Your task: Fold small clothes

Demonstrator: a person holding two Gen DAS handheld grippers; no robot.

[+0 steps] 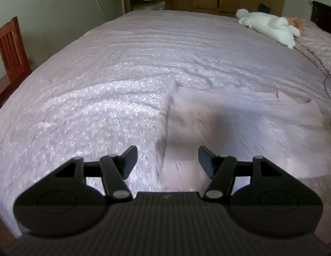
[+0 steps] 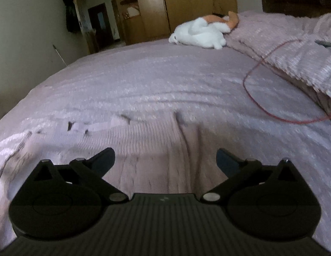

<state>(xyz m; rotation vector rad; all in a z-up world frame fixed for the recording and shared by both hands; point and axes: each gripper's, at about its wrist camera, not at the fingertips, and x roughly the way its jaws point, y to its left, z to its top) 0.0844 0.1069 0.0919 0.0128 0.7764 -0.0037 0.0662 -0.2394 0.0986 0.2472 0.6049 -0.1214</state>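
While both pairs of tongs, left tongs (image 1: 167, 160) and right tongs (image 2: 165, 162), hang spread and empty, a pale pink garment (image 1: 218, 128) lies flat on the bed (image 1: 165, 42)

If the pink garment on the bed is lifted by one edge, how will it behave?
The pink garment lies flat with soft creases, so it is probably floppy and will drape. It looks thin, so likely light. Its colour is close to the bedspread, so an open hand-held gripper might pinch both.
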